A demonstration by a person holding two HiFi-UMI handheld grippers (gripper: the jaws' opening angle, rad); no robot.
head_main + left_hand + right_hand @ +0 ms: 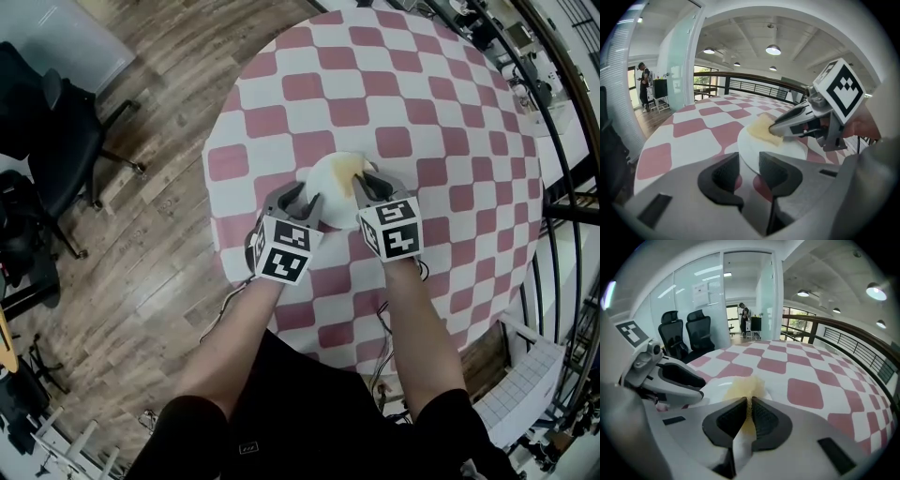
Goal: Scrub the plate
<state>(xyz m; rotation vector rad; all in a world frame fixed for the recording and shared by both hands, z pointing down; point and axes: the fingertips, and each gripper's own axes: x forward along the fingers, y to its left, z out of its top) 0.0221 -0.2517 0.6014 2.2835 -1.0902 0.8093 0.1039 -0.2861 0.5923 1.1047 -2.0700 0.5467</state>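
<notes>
- On a round table [450, 141] with a pink-and-white checked top, a white plate [780, 149] sits near the edge closest to the person.
- The left gripper [749, 163] is closed down onto the plate's near rim, which is caught between its dark pads.
- The right gripper [749, 406] pinches a thin yellow sponge [744, 384], its jaws almost together.
- The sponge rests on the plate's upper face, toward the right-hand side in the head view.
- Both grippers meet side by side at the plate.
</notes>
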